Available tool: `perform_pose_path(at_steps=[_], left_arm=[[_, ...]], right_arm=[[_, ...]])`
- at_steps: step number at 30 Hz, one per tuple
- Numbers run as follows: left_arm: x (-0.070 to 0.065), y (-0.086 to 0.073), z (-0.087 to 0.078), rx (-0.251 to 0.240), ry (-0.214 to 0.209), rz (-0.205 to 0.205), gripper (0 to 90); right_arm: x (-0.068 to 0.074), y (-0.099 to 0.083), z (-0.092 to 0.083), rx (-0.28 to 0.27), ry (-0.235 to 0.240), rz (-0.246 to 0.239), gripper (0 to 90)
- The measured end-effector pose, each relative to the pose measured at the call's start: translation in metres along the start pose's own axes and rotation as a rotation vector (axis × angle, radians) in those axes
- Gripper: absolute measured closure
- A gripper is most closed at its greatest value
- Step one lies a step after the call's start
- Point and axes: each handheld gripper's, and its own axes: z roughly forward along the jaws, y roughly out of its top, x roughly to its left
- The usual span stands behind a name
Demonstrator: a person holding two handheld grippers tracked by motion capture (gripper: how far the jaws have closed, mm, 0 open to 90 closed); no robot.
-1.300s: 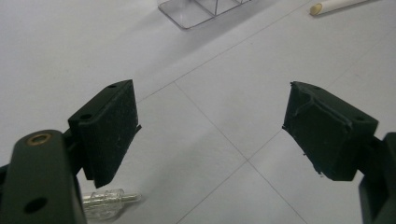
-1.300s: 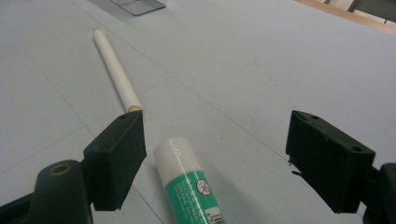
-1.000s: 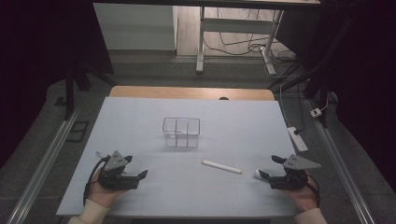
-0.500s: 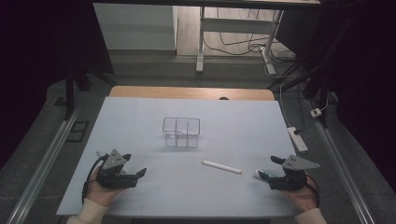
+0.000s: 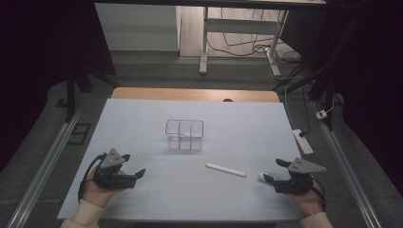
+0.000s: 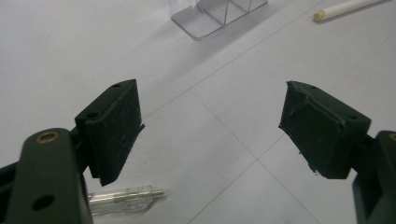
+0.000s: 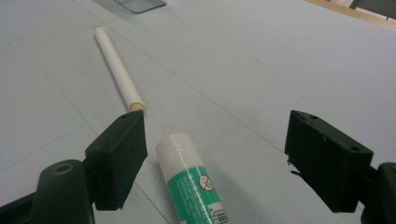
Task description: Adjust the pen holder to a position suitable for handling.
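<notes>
- White tabletop [image 5: 142,118] fills the middle of the high view, with a clear plastic divided box [image 5: 184,134] standing at its centre.
- The white stick [image 5: 225,169] lies flat below and right of the box, well apart from it.
- The left tool [image 5: 133,167] sits at the lower left of the high view, jaws spread wide, gripping nothing.
- A clear pen [image 6: 126,197] lies on the tabletop just under its left jaw, at the bottom left of the left gripper view.
- The right tool [image 5: 273,171] sits at the lower right, jaws wide apart and empty.
- A glue stick [image 7: 191,184] with a green label lies between its jaws at the bottom centre of the right gripper view, just beside the white stick's near end.
</notes>
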Motion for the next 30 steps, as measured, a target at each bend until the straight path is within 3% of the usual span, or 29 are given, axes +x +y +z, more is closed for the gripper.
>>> perform_pose_path(at_steps=[16, 23, 30], left_arm=[[0.036, 0.008, -0.020, 0.045, 0.065, -0.024, 21.2], [0.047, 0.011, -0.022, 0.092, 0.054, 0.020, 22.1], [0.048, 0.014, -0.019, 0.094, 0.038, 0.041, 22.6]], right_arm=[[0.001, 0.000, 0.001, 0.011, 0.001, -0.005, 20.8], [0.001, 0.000, 0.001, 0.011, 0.002, -0.004, 20.8], [0.001, -0.001, 0.002, 0.011, 0.004, -0.006, 20.9]])
